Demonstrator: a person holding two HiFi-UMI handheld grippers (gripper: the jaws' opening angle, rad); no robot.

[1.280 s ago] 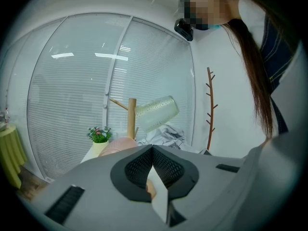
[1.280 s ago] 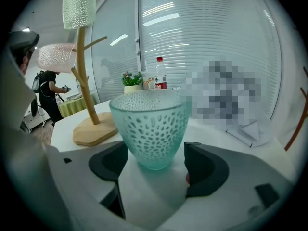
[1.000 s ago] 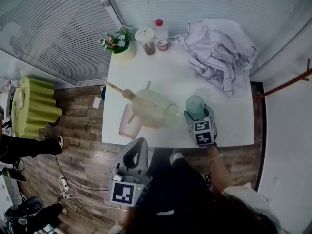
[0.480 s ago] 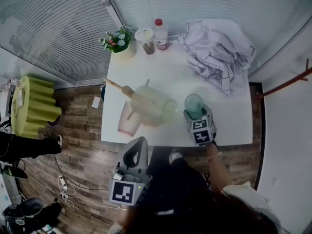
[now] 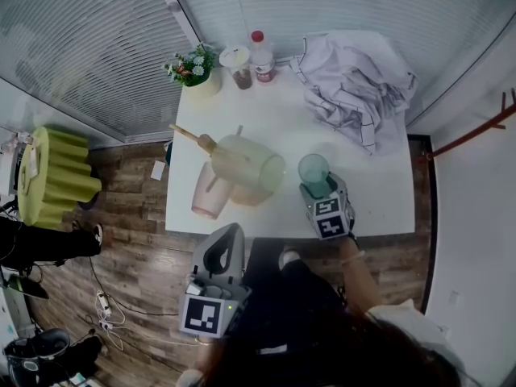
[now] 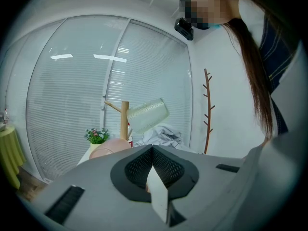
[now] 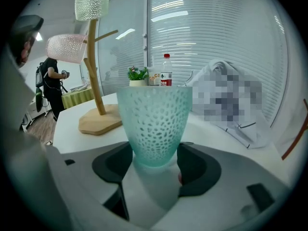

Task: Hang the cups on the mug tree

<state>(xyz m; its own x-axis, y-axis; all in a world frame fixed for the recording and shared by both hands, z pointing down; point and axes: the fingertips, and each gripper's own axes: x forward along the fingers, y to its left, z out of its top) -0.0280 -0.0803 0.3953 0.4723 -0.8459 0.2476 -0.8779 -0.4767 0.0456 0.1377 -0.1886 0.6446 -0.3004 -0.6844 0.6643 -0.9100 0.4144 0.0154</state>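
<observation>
- Teal, dimpled plastic: the teal cup (image 5: 314,170) (image 7: 154,124), upright on the white table (image 5: 282,123), to the right of the mug tree (image 5: 196,139) (image 7: 96,85) and apart from its wooden base, nearer the front edge.
- Clamped low on that cup, the right gripper (image 5: 317,190) (image 7: 154,160), a dark pad against each side; jaws just closing in, the cup between them.
- Clenched on nothing, the left gripper (image 5: 228,234) (image 6: 153,150), jaws pressed together, off the table's front edge, below the mug tree in the head view and well clear of it.
- On the mug tree itself: the pale green cup (image 5: 250,166) (image 6: 147,114) (image 7: 91,1) high on the trunk, mouth tipped downward; the pink cup (image 5: 208,193) (image 7: 67,47) on a side branch, lying sideways, lower than the green one.
- Behind the mug tree, along the far edge by the blinds: potted flowers (image 5: 196,69) (image 7: 138,76), a lidded jar (image 5: 239,64) and a red-capped bottle (image 5: 260,55) (image 7: 166,71), side by side.
- Far right of the mug tree, beyond the teal cup: a crumpled white cloth (image 5: 355,87) with thin dark lines.
- Farther right again from the mug tree, past the table's end: a thin brown branched stand (image 5: 476,135) (image 6: 208,109) against the wall.
- Left of the mug tree, off the table on the wooden floor: a ribbed yellow-green stool (image 5: 56,176).
</observation>
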